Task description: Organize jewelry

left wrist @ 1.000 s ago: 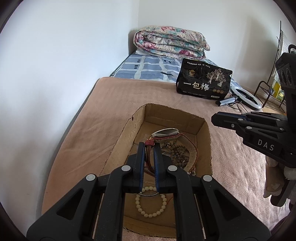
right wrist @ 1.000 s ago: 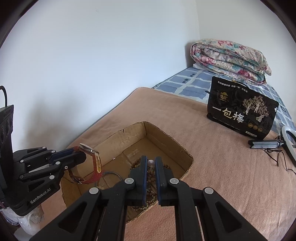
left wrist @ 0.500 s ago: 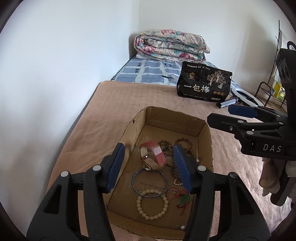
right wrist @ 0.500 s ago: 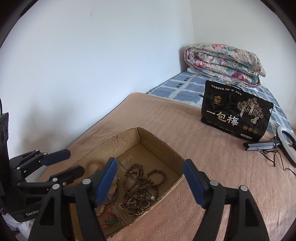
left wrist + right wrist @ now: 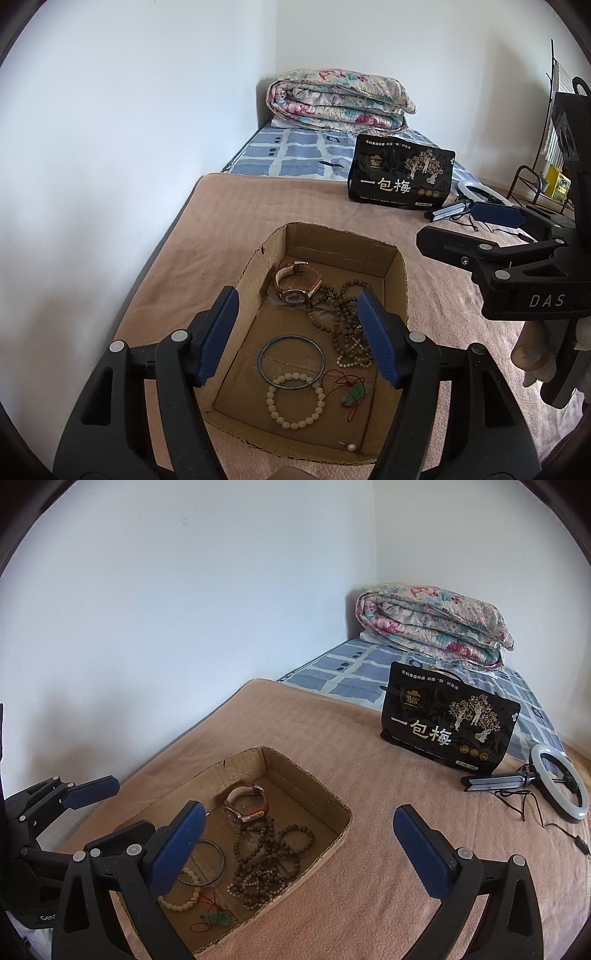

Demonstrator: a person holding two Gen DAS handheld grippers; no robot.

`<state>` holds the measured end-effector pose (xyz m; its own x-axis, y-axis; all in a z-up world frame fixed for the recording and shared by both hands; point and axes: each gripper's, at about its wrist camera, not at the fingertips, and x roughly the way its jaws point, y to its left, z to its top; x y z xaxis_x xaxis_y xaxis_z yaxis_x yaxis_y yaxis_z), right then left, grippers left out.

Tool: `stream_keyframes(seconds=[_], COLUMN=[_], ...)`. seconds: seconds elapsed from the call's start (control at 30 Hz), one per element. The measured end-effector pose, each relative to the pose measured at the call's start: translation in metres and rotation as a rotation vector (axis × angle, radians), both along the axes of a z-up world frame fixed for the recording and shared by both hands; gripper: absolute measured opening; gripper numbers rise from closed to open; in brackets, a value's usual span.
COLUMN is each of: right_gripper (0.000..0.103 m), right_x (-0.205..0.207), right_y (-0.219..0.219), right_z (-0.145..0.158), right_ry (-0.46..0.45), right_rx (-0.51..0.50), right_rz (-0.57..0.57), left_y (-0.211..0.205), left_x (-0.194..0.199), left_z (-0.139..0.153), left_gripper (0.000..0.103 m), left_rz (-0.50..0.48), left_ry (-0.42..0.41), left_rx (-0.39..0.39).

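The watch [image 5: 296, 281] is being seen lying on its side in the far left corner of the cardboard box [image 5: 396, 275], close against the left wall; its case is facing the near end, and the looped strap is running away toward the far wall, so the long axis is lying roughly along the length of the box. Just right of it, a tangle of brown bead strands [image 5: 345, 318] is being observed, stretched from the far end toward the near end. Nearer, a dark bangle [image 5: 291, 356] is lying flat, its near rim overlapped by a pale bead bracelet [image 5: 295, 401]; a green pendant on red cord [image 5: 354, 393] is beside them. The box is resting on a pink blanket [image 5: 369, 886].

The left gripper [image 5: 295, 334] is being held above the box, jaws having just been opening, spread, nothing between them. The right gripper [image 5: 293, 842] is likewise spread wide, just opened, empty, above the box's right wall
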<state>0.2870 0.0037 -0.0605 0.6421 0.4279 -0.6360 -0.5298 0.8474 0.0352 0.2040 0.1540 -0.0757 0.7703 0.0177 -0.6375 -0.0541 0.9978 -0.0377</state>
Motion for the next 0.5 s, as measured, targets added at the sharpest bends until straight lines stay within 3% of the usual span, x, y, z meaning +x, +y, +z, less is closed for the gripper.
stream_keyframes(seconds=[0.37, 0.43, 0.5], right_gripper=[0.103, 0.103, 0.103], right_x=[-0.032, -0.04, -0.048], right_y=[-0.032, -0.041, -0.052], right_z=[0.024, 0.029, 0.034], right_ry=[-0.034, -0.04, -0.047], right_rx=[0.017, 0.022, 0.025], right_rz=[-0.023, -0.028, -0.034], left_y=[-0.026, -0.031, -0.035], left_x=[-0.036, -0.045, -0.054], left_z=[0.033, 0.04, 0.047], left_gripper=[0.07, 0.079, 0.08], left_rz=[-0.013, -0.014, -0.015], left_ry=[-0.067, -0.085, -0.101], left_rx=[0.033, 0.035, 0.036])
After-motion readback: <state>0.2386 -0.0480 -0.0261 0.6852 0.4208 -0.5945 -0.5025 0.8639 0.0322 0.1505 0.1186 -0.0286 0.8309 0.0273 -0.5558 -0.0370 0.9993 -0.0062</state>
